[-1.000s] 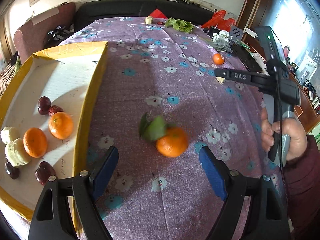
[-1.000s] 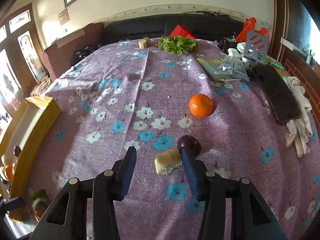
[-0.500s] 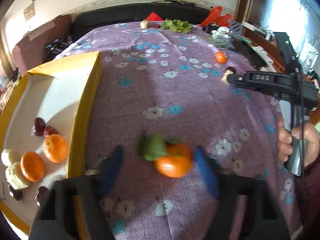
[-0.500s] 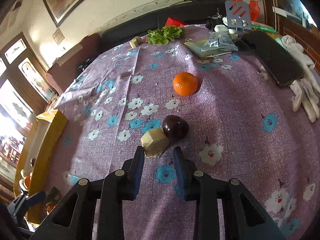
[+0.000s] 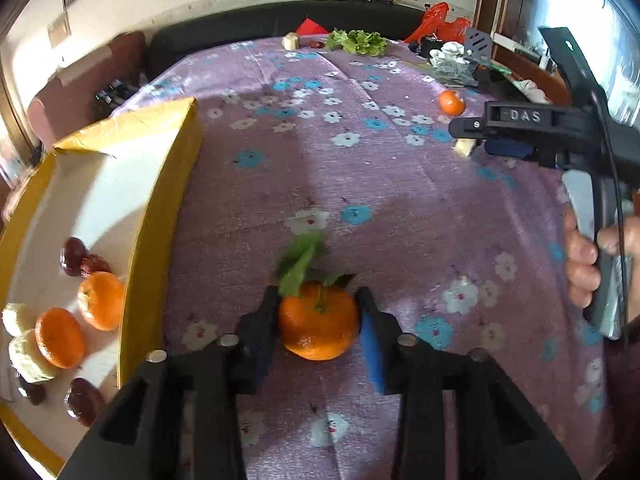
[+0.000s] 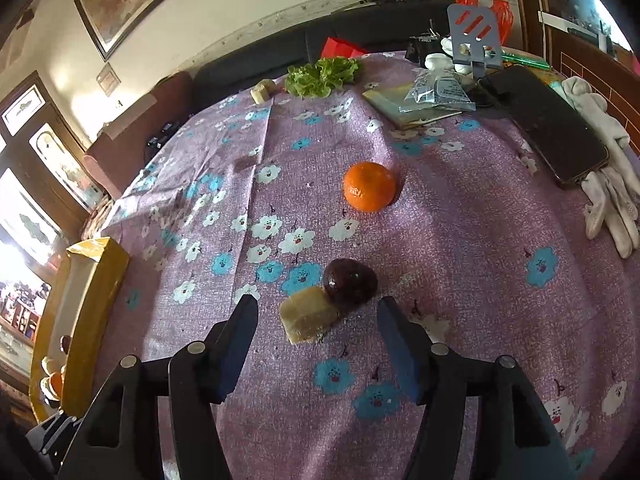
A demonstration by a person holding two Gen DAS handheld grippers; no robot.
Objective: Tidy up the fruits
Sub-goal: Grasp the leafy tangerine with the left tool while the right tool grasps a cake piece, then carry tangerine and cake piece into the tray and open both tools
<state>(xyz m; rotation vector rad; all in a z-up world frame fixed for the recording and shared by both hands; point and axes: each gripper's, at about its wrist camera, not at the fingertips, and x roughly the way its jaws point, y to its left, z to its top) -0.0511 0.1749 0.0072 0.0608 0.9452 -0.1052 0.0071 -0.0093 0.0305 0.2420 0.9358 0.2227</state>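
Note:
My left gripper (image 5: 318, 322) is shut on a leafy orange (image 5: 318, 326) just above the purple flowered cloth. To its left a yellow box (image 5: 160, 216) holds two oranges (image 5: 100, 300), dark plums (image 5: 74, 256) and pale fruit pieces (image 5: 28, 356). My right gripper (image 6: 318, 334) is open and empty, its fingers on either side of a pale fruit chunk (image 6: 306, 318) that touches a dark plum (image 6: 350, 282). A plain orange (image 6: 369, 192) lies farther back. It also shows in the left wrist view (image 5: 451, 103).
At the far edge lie lettuce (image 6: 322, 76) and a pale chunk (image 6: 262, 91). On the right are a black phone (image 6: 548, 124), white gloves (image 6: 608, 196), a plastic packet (image 6: 436, 90) and a grey phone stand (image 6: 474, 34). The yellow box is at the left (image 6: 94, 300).
My left gripper moved forward around the leafy orange and shut on it. My right gripper narrowed, then opened wide again, drawing slightly back from the chunk and plum.

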